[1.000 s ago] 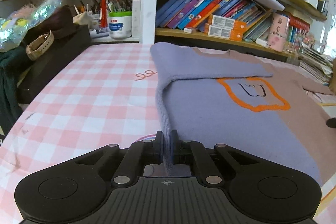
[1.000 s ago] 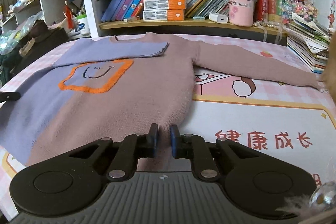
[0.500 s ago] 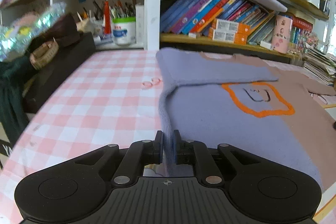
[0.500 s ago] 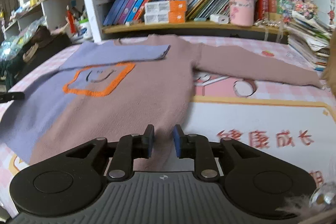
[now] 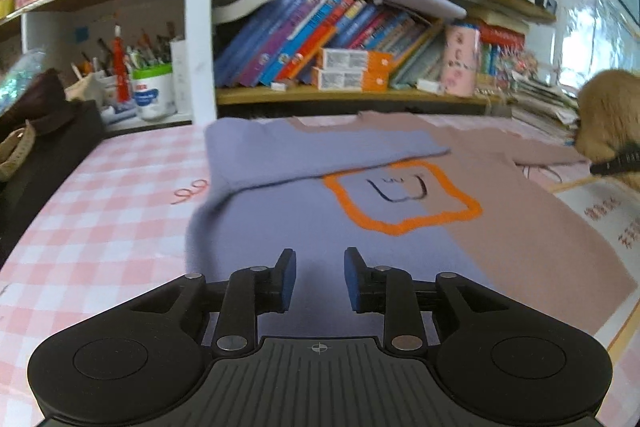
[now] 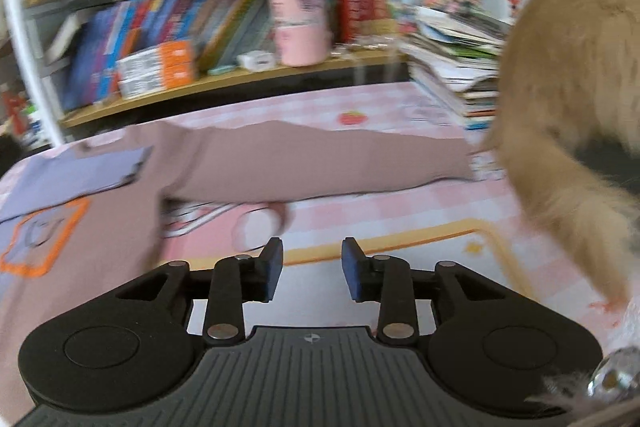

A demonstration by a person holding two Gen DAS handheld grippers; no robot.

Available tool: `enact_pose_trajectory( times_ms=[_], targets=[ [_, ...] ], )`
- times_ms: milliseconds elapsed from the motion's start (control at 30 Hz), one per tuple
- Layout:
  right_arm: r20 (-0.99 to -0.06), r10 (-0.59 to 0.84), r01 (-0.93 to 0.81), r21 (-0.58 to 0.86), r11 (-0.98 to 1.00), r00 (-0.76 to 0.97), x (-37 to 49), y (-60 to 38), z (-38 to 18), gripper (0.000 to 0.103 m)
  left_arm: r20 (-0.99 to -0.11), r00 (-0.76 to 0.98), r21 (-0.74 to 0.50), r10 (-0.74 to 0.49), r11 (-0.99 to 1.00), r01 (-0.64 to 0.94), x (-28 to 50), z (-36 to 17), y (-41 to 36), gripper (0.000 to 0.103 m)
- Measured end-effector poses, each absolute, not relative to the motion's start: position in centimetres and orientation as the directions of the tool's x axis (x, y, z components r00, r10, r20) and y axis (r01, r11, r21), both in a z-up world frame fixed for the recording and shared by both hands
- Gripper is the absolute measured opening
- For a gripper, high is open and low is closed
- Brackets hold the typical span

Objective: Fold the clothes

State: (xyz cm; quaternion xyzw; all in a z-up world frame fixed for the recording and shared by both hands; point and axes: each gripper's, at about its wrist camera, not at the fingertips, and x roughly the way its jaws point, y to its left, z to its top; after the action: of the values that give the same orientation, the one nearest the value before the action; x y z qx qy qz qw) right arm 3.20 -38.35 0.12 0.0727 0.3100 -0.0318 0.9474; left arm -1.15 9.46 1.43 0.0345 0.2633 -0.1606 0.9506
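A sweater (image 5: 400, 247), lilac on its left half and dusty pink on its right, lies flat on the pink checked table. It has an orange square with a face (image 5: 404, 195). Its lilac sleeve (image 5: 320, 151) is folded across the chest. My left gripper (image 5: 320, 277) is open and empty above the lilac hem. In the right wrist view the pink sleeve (image 6: 320, 163) stretches out to the right. My right gripper (image 6: 312, 269) is open and empty, over the table to the right of the sweater body (image 6: 100, 247).
A bookshelf (image 5: 360, 67) full of books runs along the back. A dark bag (image 5: 36, 131) sits at the left edge. A stack of magazines (image 6: 452, 67) and a furry tan sleeve or animal (image 6: 560, 127) are at the right. A printed mat (image 6: 400, 223) lies under the sleeve.
My left gripper has let go of the lilac edge, opened, and moved right over the sweater. My right gripper has opened, left the hem and swung right toward the pink sleeve.
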Motion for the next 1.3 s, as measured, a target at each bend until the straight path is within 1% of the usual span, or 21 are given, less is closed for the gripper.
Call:
enact_pose_trajectory(
  times_ms=[67,100,133,200,233,300,367,433,533,700,767,800,833,900,967,1000,1100,1233,1300],
  targets=[
    [-0.607,-0.058,0.146,0.097,0.985,0.793,4.2,-39.7,0.3,0.039,-0.511,0.812,-0.002,-0.284,0.944,0.329,-1.2,1.2,9.3,0.040],
    [-0.612,-0.075,0.164,0.090,0.982,0.787,4.7,-40.3,0.4,0.039,-0.510,0.810,-0.003,-0.289,0.943,0.334,-1.3,1.2,9.3,0.048],
    [-0.618,-0.090,0.181,0.087,0.980,0.781,5.3,-40.9,0.5,0.041,-0.509,0.809,-0.006,-0.295,0.941,0.339,-1.3,1.2,9.4,0.053],
    [-0.629,-0.110,0.214,0.092,0.972,0.770,6.4,-41.9,0.4,0.043,-0.503,0.804,-0.015,-0.316,0.934,0.358,-1.5,1.2,9.4,0.058],
    [-0.636,-0.123,0.234,0.094,0.968,0.762,7.1,-42.6,0.2,0.045,-0.504,0.803,-0.012,-0.318,0.932,0.362,-1.6,1.2,9.4,0.063],
    [-0.652,-0.149,0.276,0.095,0.957,0.743,8.5,-43.8,-0.1,0.047,-0.505,0.802,0.000,-0.318,0.929,0.369,-1.7,1.2,9.1,0.070],
    [-0.670,-0.176,0.320,0.097,0.943,0.721,9.9,-45.0,-0.5,0.048,-0.505,0.803,0.013,-0.316,0.928,0.373,-1.7,1.3,8.8,0.072],
    [-0.687,-0.201,0.365,0.101,0.926,0.699,11.2,-46.2,-1.0,0.048,-0.500,0.807,0.021,-0.313,0.928,0.373,-1.8,1.3,8.7,0.077],
    [-0.703,-0.234,0.418,0.099,0.903,0.672,12.5,-47.4,-1.5,0.048,-0.492,0.817,0.025,-0.301,0.933,0.359,-1.9,1.5,8.8,0.079],
    [-0.703,-0.244,0.438,0.107,0.893,0.668,13.0,-47.9,-1.9,0.049,-0.491,0.823,0.046,-0.285,0.935,0.351,-2.0,1.5,8.6,0.083],
    [-0.700,-0.238,0.430,0.108,0.896,0.673,13.1,-47.7,-1.9,0.041,-0.488,0.824,0.054,-0.287,0.933,0.357,-2.1,1.5,8.5,0.084],
    [-0.699,-0.237,0.426,0.106,0.899,0.675,13.2,-47.7,-1.9,0.039,-0.486,0.825,0.058,-0.289,0.931,0.360,-2.2,1.6,8.4,0.084],
    [-0.700,-0.237,0.421,0.099,0.902,0.674,13.3,-47.5,-1.9,0.034,-0.484,0.825,0.062,-0.290,0.930,0.363,-2.2,1.6,8.3,0.084],
    [-0.703,-0.232,0.403,0.084,0.911,0.672,13.6,-47.0,-1.8,0.029,-0.482,0.827,0.068,-0.291,0.928,0.366,-2.3,1.6,8.2,0.084],
    [-0.707,-0.228,0.384,0.066,0.921,0.669,13.8,-46.5,-1.6,0.014,-0.480,0.828,0.071,-0.289,0.928,0.365,-2.3,1.6,8.1,0.084],
    [-0.710,-0.230,0.373,0.051,0.926,0.666,13.9,-46.1,-1.4,0.012,-0.480,0.828,0.072,-0.291,0.927,0.368,-2.3,1.6,8.1,0.085],
    [-0.712,-0.227,0.340,0.018,0.940,0.664,14.1,-44.9,-0.7,0.009,-0.477,0.825,0.070,-0.303,0.923,0.379,-2.3,1.6,8.1,0.085],
    [-0.647,-0.145,0.265,0.092,0.960,0.749,13.4,-42.9,2.7,0.009,-0.472,0.824,0.074,-0.314,0.917,0.392,-2.5,1.6,8.0,0.086],
    [-0.607,-0.106,0.204,0.095,0.974,0.787,13.2,-41.1,5.1,0.009,-0.472,0.823,0.083,-0.314,0.914,0.397,-2.5,1.6,7.8,0.087]
  ],
)
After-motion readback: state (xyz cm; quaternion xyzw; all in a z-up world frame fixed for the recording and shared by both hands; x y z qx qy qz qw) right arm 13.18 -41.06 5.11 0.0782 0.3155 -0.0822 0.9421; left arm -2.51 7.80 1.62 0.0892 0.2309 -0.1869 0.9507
